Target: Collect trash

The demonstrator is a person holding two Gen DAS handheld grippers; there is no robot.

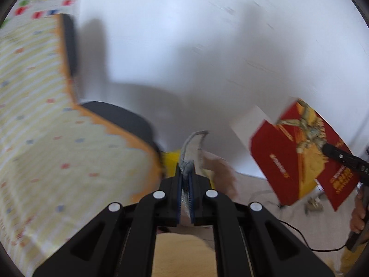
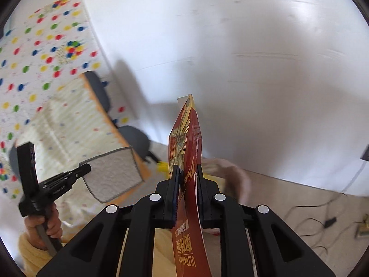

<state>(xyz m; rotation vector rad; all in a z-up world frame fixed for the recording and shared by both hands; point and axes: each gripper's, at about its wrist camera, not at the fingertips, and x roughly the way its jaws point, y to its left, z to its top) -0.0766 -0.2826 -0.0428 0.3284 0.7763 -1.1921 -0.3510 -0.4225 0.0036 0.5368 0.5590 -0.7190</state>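
My left gripper (image 1: 185, 173) is shut on a grey-edged white cloth (image 1: 193, 145), held edge-on in the air; the right wrist view shows the cloth (image 2: 114, 175) hanging flat from that gripper (image 2: 86, 168). My right gripper (image 2: 188, 170) is shut on a red and gold flattened carton (image 2: 184, 143), which stands upright between the jaws. The left wrist view shows this carton (image 1: 297, 154) at the right, pinched by the right gripper (image 1: 327, 149). Both grippers are raised in front of a white wall.
A patterned yellow mat with an orange border (image 1: 46, 138) and a dotted play mat (image 2: 46, 46) lie at the left. Dark grey round pads (image 2: 136, 138) sit by the mat's edge. A yellow object (image 1: 170, 161) is low near the wall. Black cables (image 2: 322, 219) lie on the beige floor.
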